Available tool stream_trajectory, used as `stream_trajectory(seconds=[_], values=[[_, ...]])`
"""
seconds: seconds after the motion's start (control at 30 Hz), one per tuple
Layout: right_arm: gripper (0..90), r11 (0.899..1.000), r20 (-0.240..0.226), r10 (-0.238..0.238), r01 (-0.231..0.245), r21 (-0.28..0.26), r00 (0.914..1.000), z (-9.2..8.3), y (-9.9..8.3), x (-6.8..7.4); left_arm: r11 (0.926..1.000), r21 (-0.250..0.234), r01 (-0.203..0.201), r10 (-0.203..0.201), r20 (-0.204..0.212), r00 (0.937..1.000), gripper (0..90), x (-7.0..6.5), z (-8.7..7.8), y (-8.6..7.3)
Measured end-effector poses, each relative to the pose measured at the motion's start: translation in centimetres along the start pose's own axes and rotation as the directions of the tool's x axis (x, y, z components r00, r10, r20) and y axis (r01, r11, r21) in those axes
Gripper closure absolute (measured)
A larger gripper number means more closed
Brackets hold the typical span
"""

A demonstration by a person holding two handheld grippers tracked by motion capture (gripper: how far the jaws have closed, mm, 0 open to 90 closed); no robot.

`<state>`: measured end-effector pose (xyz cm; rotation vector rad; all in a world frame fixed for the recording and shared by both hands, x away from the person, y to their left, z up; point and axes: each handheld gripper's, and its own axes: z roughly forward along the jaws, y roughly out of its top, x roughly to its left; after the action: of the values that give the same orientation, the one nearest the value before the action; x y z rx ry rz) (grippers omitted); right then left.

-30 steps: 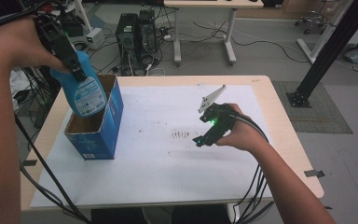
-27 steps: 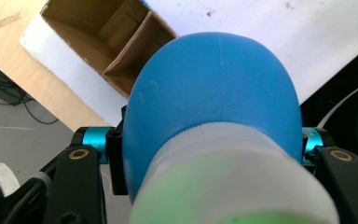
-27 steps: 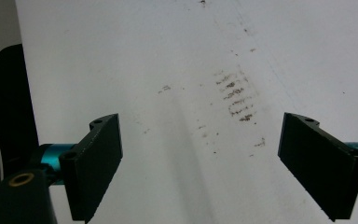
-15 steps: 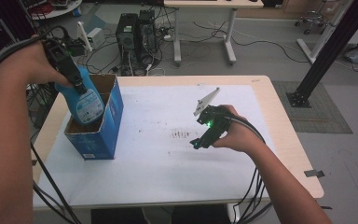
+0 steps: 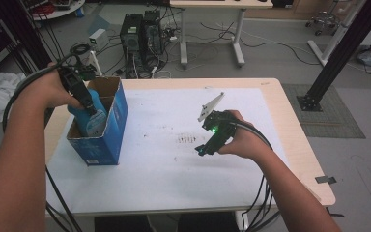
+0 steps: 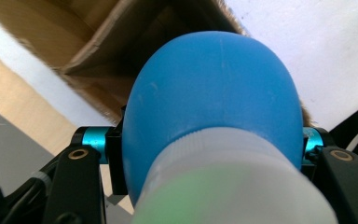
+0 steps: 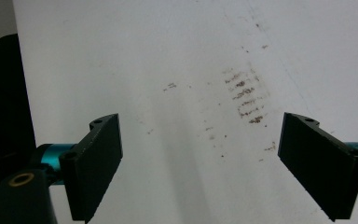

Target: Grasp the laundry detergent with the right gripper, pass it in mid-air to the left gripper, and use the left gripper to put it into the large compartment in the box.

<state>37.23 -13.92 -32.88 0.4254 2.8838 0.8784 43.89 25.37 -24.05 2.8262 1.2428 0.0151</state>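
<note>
A person is sitting at a pale wooden surface (image 5: 290,125) covered by a white sheet (image 5: 164,164), working a pair of tongs in each hand. At the left, the left tongs (image 5: 88,102) are pinching a blue plastic bottle (image 5: 88,120) with a pale cap, and they are holding it partly inside an open blue cardboard box (image 5: 111,130) standing at the left edge of the sheet. In the left gripper view, the bottle's rounded blue body (image 6: 214,102) is sitting clamped between the jaws, with the brown inner walls of the box (image 6: 98,42) just beyond it. At the right, the right tongs (image 5: 206,145) are hovering low over the sheet, near a patch of small brown smudges (image 5: 187,139). Their jaws are standing spread wide with nothing between them.
</note>
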Motion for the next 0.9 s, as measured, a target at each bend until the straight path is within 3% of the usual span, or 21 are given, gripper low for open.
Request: stream_trajectory(seconds=[0.03,0.17,0.23,0.27,0.4,0.43,0.63,0.73,0.77,0.9], values=[[13.0,1.000,-0.001,0.003,-0.003,0.002,1.0000,0.1,0.0,0.1,0.9999,0.009,0.006,-0.006,0.001,1.0000,39.1,0.0,1.1,0.0],[13.0,1.000,-0.004,0.001,-0.001,0.010,1.0000,0.5,-0.1,0.2,0.9998,0.018,-0.005,0.005,0.006,1.0000,39.0,0.1,2.7,-0.1],[13.0,1.000,-0.006,0.001,-0.001,0.013,1.0000,0.5,-0.1,0.2,0.9999,0.008,0.014,-0.014,0.006,0.9999,39.1,0.1,3.4,-0.2],[13.0,1.000,-0.005,0.005,-0.005,0.013,1.0000,0.5,0.0,0.2,0.9997,0.025,0.006,-0.007,0.003,1.0000,39.1,0.3,3.9,-0.2],[13.0,1.000,-0.005,-0.001,0.001,0.010,1.0000,0.6,0.0,0.2,0.9998,0.012,0.015,-0.015,0.004,0.9999,39.1,0.1,4.4,-0.1],[13.0,1.000,-0.004,0.000,0.000,0.011,1.0000,0.7,0.0,0.2,0.9995,0.033,0.003,-0.003,0.008,1.0000,39.0,0.1,5.0,0.1],[13.0,1.000,-0.012,-0.003,0.003,0.011,0.9999,1.0,-0.1,0.2,0.9994,0.033,0.013,-0.013,0.000,0.9999,39.0,0.0,6.1,0.2],[13.0,1.000,-0.013,0.002,-0.002,0.012,0.9999,1.1,-0.2,0.2,0.9996,0.021,0.017,-0.017,-0.001,0.9998,39.1,0.0,6.2,0.2],[13.0,1.000,-0.014,0.002,-0.002,0.011,0.9999,1.1,-0.3,0.2,0.9990,0.045,0.003,-0.003,-0.002,1.0000,39.1,0.0,6.2,0.3],[13.0,1.000,-0.017,0.004,-0.004,0.006,0.9998,1.2,-0.3,0.2,0.9988,0.048,0.002,-0.002,-0.003,1.0000,38.8,-0.1,6.2,0.3]])
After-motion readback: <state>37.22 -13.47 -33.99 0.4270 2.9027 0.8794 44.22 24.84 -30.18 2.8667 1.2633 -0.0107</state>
